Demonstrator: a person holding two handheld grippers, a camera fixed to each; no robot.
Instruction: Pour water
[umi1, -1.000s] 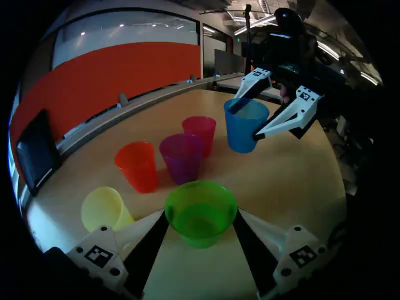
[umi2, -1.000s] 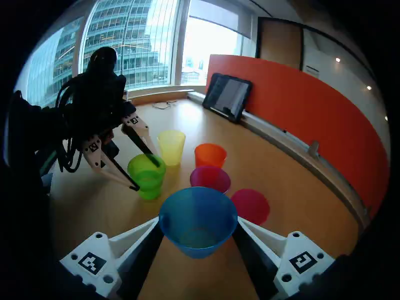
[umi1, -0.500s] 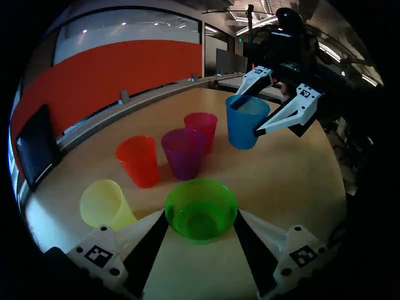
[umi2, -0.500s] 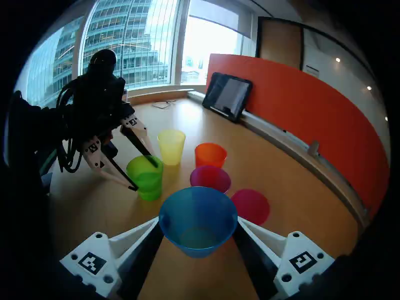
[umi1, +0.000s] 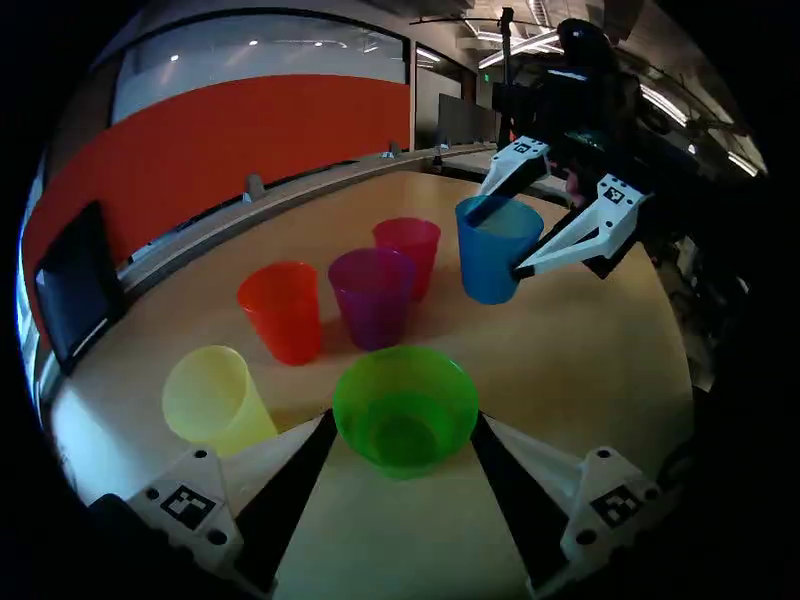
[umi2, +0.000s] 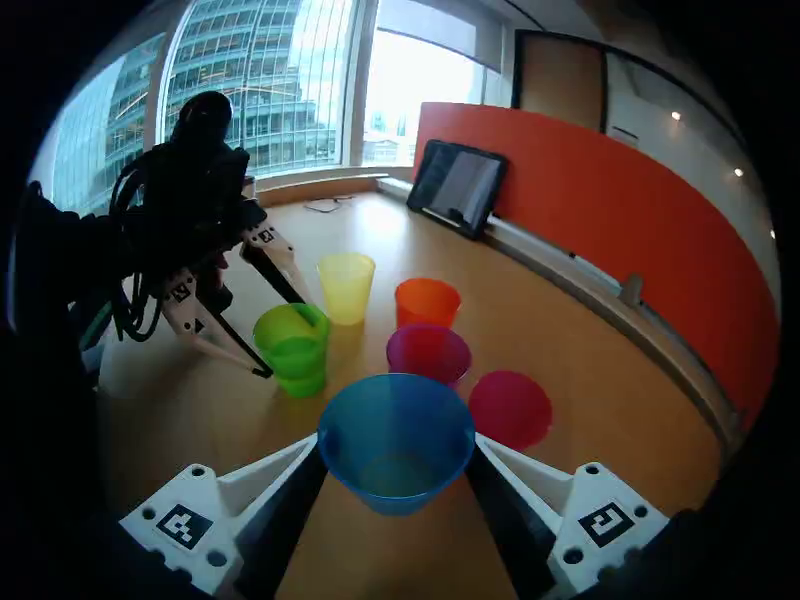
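Between the white fingers of the left gripper (umi1: 403, 428), in the left gripper view, a translucent green plastic cup (umi1: 405, 395) was clamped, both fingers pressed to its sides. Its long axis was found vertical, with the mouth turned upward. A darker patch was made out at its bottom, but how much water it held could not be told. Farther across the pale wooden surface (umi1: 590, 350), a translucent blue plastic cup (umi1: 488, 270) was clasped by the right gripper (umi1: 493, 243), likewise upright. A yellow plastic cup (umi1: 210, 400), an orange plastic cup (umi1: 283, 310), a purple plastic cup (umi1: 372, 295) and a crimson plastic cup (umi1: 408, 250) were ranged to one side of the two.

From the right gripper view, the blue cup (umi2: 395, 440) was seen gripped at its sides by the right gripper (umi2: 397, 452), axis vertical and rim level. The green cup (umi2: 293, 350) was seen near the yellow one, untilted in the left gripper (umi2: 287, 338).

The step in hand was judged to be the approach before pouring, since both cups were gripped and neither was tipped. One rim would need to be brought over the other mouth and tilted slowly, clear of the four standing cups. Which cup was to be the source could not be settled.
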